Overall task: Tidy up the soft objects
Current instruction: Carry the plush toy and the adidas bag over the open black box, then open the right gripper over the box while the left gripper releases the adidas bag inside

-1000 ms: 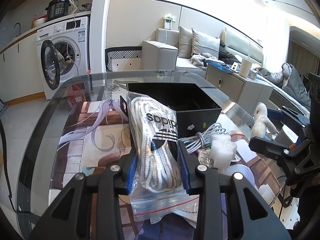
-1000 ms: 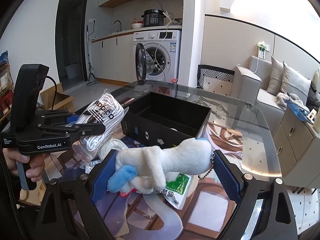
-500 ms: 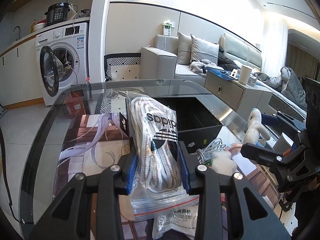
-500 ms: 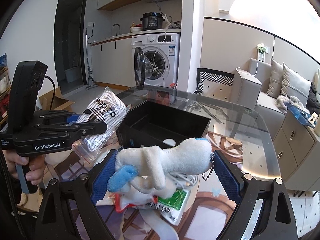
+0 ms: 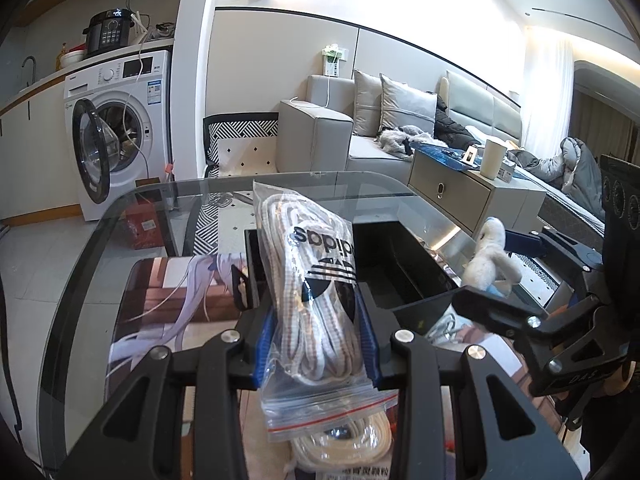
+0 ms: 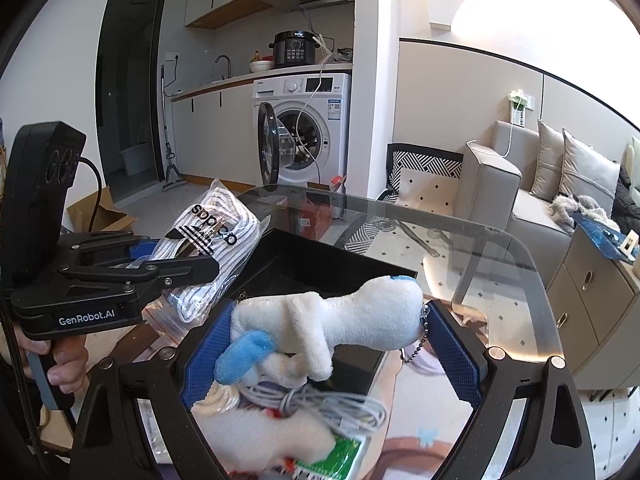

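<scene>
Glass counter point(image 5: 100, 248) now lies lower: left gripper point(image 5: 316, 344) grasping bagged laces point(image 5: 312, 292), right gripper point(image 6: 332, 344) grasping plush toy point(image 6: 340, 320), both nearer black box point(image 6: 320, 268).

Background: washing machine point(image 6: 308, 128) door open, pressure cooker point(image 6: 295, 49) on top, grey sofa point(image 5: 360, 136) with cushions, glass table point(image 6: 500, 256).

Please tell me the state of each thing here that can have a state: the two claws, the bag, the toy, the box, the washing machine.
Left claw: shut on the zip bag.
Zip bag of cord: sealed, held off the table.
Right claw: shut on the plush toy, jaws wide.
Plush toy: held lying sideways.
Black box: open on top.
Washing machine: door open.
</scene>
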### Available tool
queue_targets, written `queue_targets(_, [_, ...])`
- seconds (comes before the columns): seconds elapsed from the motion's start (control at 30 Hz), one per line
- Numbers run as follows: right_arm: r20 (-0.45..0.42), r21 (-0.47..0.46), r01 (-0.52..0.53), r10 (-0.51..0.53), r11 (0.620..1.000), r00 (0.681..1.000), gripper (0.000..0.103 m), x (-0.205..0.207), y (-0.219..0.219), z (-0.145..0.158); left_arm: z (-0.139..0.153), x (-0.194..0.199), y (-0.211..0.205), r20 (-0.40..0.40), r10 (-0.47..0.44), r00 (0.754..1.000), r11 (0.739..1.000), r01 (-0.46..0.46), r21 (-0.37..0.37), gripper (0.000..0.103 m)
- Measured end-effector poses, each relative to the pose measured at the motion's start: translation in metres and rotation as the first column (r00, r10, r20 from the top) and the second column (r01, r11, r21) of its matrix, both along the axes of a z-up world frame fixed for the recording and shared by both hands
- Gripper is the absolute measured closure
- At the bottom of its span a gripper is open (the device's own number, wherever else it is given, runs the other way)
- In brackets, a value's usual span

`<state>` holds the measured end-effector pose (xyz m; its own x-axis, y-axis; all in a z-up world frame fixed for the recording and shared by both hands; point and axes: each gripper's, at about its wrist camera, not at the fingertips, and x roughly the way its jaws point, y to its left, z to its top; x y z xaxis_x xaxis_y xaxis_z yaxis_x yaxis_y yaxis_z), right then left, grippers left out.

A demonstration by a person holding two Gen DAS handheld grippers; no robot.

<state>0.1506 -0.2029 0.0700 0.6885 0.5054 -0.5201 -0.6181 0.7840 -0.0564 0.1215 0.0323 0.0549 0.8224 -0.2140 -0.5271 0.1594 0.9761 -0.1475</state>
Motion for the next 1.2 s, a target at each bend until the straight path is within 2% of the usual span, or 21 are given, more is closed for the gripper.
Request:
queue_targets(0.6, [-0.026,-0.056,-0.032,0.031,0.998,0.999,0.009,0.059,0.023,-0.005,-0.002,0.046,0.000,-0.007,-0.011,1.000,1.000,0.011,0.011,0.068])
queue_targets(1.2, [-0.051,-0.098,-0.073,0.068,0.993,0.996,0.009,0.076,0.034,-0.020,-0.018,0.070,-0.003,-0.056,-0.006,0.998,1.000,0.008,0.026,0.068])
